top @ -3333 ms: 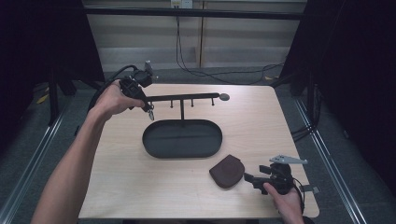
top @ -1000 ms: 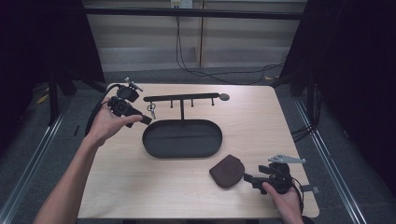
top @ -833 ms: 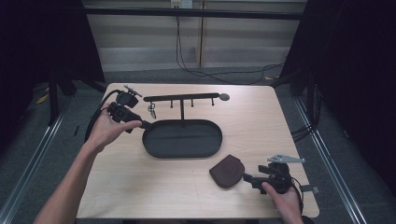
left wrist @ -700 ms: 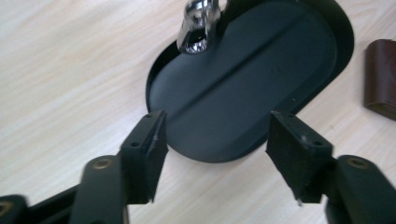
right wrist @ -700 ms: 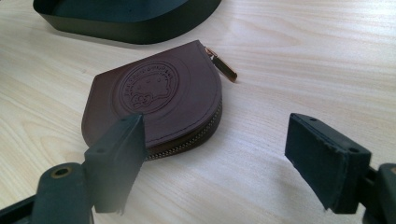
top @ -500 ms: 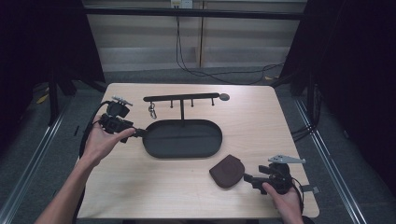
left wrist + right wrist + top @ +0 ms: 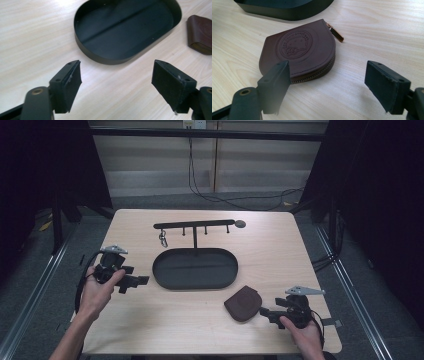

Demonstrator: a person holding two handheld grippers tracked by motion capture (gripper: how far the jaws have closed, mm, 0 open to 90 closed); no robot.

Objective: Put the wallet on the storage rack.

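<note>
Both of your grippers gape empty, left gripper having just opened beside the oval tray, right gripper facing the coin pouch lying flat just right of it, so a shallow pinch may skid it away.

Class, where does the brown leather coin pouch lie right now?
In the high view, the brown leather coin pouch lies on the table's near right, between the black oval tray and the right gripper.
</note>
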